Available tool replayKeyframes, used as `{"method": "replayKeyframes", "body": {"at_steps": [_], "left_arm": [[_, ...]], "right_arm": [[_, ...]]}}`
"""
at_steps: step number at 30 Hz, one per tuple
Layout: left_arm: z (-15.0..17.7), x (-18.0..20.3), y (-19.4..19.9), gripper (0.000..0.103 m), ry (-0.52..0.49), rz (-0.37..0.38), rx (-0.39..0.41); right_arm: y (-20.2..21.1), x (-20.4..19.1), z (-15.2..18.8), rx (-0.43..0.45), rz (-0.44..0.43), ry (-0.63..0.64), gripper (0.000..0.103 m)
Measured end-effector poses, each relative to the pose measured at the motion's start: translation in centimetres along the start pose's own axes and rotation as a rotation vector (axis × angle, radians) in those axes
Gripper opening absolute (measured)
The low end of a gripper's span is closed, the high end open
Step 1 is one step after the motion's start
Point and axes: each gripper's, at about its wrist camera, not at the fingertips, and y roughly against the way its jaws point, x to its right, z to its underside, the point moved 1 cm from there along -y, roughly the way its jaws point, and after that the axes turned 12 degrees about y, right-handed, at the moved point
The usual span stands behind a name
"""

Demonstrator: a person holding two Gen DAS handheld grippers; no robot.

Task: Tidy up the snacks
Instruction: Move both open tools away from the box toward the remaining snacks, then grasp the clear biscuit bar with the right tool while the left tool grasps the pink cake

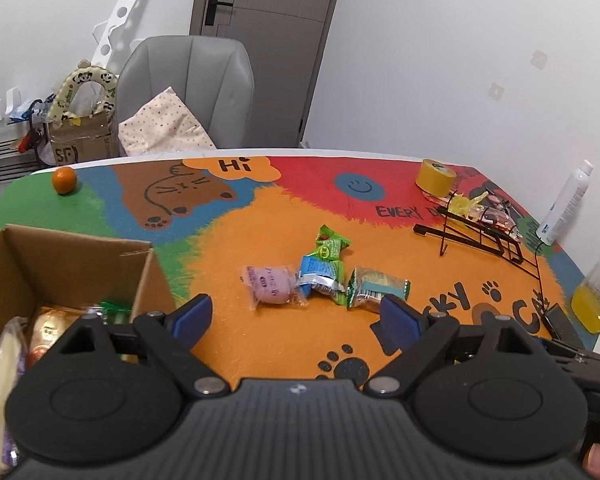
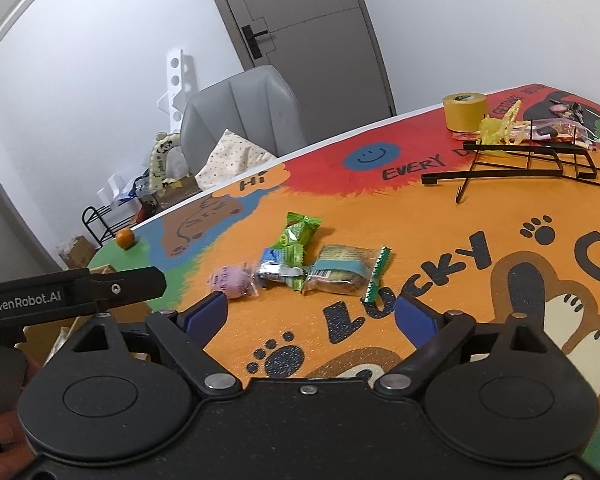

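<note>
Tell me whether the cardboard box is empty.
Not empty: the open cardboard box already holds several wrapped snacks, visible inside it in the left wrist view.

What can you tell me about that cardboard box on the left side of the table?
The cardboard box is plain brown corrugated card, open at the top, its flaps out of the way. It stands upright on the colourful mat at the table's left side, over the green patch. Several wrapped snacks already lie inside, one gold, one pale with purple. The left tongs hang open beside it, not touching it.

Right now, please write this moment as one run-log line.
left gripper: open, empty | right gripper: open, empty | brown cardboard box: holds snacks | pink wrapped snack: on mat
</note>
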Motion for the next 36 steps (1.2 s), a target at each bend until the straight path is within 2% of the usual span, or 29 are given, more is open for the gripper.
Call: {"method": "replayKeyframes", "body": {"at_steps": [7, 13, 15, 18, 25, 31, 36], "left_arm": [[-0.3, 0.8, -2.7, 0.087, 0.008, -0.012, -0.002], [-0.7, 0.7, -5.1, 0.078, 0.039, -0.038, -0.013], [-0.7, 0.7, -6.0, 0.072, 0.049, -0.047, -0.022], [-0.7, 0.7, -7.3, 0.067, 0.051, -0.061, -0.036], [-0.6, 0.3, -10.5, 0.065, 0.067, -0.105, -0.07], [-0.5, 0.1, -12.3, 0.065, 0.058, -0.156, -0.056], [-0.7, -0.2, -13.1, 0.066, 0.062, -0.172, -0.05]], "right_arm": [[-1.8, 1.1, -0.2, -0.013, 0.002, -0.023, 0.085], [-3.7, 2.1, -0.5, -0.033, -0.008, -0.042, 0.081], [-4.3, 2.5, -0.5, -0.04, -0.009, -0.051, 0.08], [-5.1, 3.1, -0.5, -0.05, -0.012, -0.063, 0.08], [-6.7, 3.9, -0.5, -0.071, -0.019, -0.077, 0.079], [-8.0, 4.2, -1.0, -0.082, -0.03, -0.075, 0.079], [-8.9, 4.1, -1.2, -0.089, -0.033, -0.079, 0.079]]}}
